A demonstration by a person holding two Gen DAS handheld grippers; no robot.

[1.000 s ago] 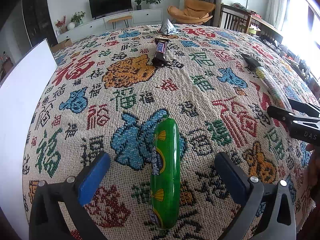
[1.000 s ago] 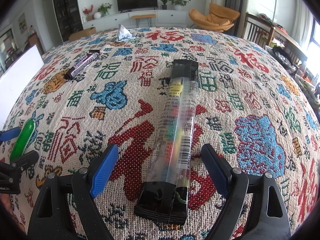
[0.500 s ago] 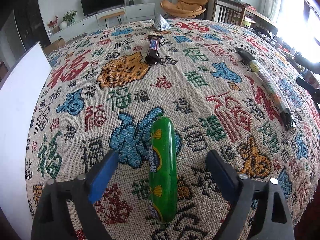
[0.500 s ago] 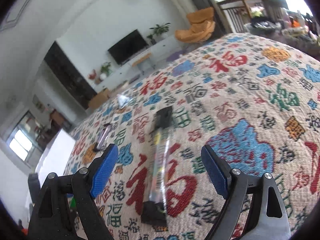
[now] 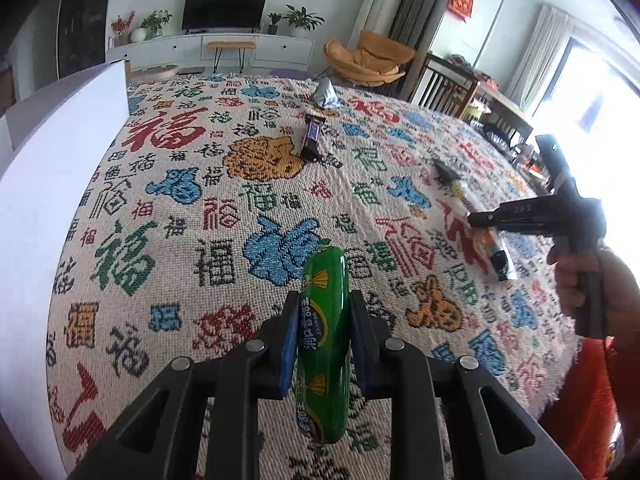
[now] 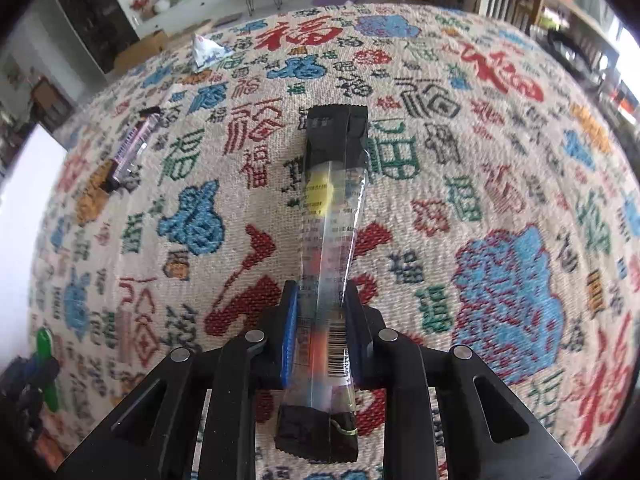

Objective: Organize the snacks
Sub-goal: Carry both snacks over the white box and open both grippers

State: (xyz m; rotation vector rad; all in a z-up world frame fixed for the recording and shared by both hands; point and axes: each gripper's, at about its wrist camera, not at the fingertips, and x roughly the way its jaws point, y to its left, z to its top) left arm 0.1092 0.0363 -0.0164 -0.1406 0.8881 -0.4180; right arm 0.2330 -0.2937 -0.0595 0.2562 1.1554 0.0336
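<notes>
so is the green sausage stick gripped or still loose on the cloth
Gripped: the left gripper's closing jaws press both sides of the green sausage stick over the patterned woven cloth.

Right claw [image 6: 320, 324] clamped on long clear snack packet [image 6: 330, 240], patterned tablecloth [image 6: 500, 184] beneath, chocolate bar [image 6: 130, 148] far left

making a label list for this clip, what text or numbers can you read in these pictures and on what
"福", woven again and again into the tablecloth.
"DAS", faint, on the right claw seen from the left wrist.
Green sausage in the left claw: yellow Chinese brand characters, not surely readable.
Clear candy tube: barcode and fine print, too small.
Chocolate bar: logo blurred.
</notes>
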